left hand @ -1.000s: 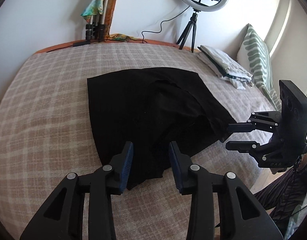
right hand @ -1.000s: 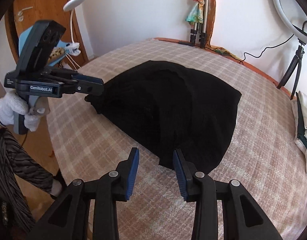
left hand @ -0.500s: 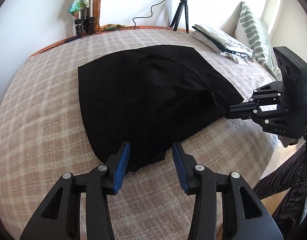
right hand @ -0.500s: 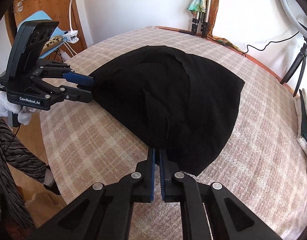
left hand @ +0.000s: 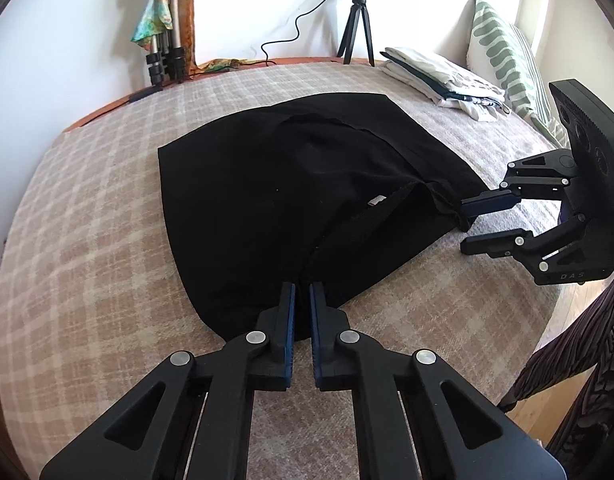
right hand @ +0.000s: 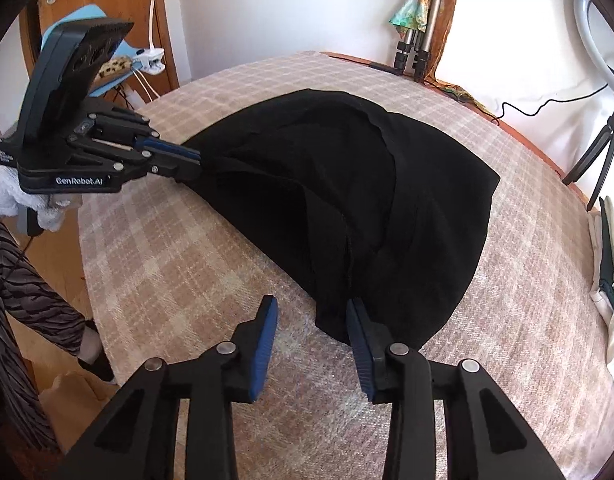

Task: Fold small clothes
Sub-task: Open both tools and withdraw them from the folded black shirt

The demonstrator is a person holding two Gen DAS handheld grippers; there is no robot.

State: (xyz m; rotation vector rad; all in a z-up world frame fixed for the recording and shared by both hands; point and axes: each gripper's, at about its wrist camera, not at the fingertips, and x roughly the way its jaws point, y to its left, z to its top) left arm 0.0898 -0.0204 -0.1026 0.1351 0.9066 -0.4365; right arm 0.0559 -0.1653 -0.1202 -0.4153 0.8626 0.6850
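1. The black garment (left hand: 291,184) lies on the plaid bed (left hand: 87,240), its long axis stretched between the two grippers.
2. The left gripper (left hand: 301,304) pinches its near edge; the right gripper (right hand: 311,320) stands wide at the other corner.
3. Folded clothes (left hand: 439,76) and a striped pillow (left hand: 503,56) sit well apart.
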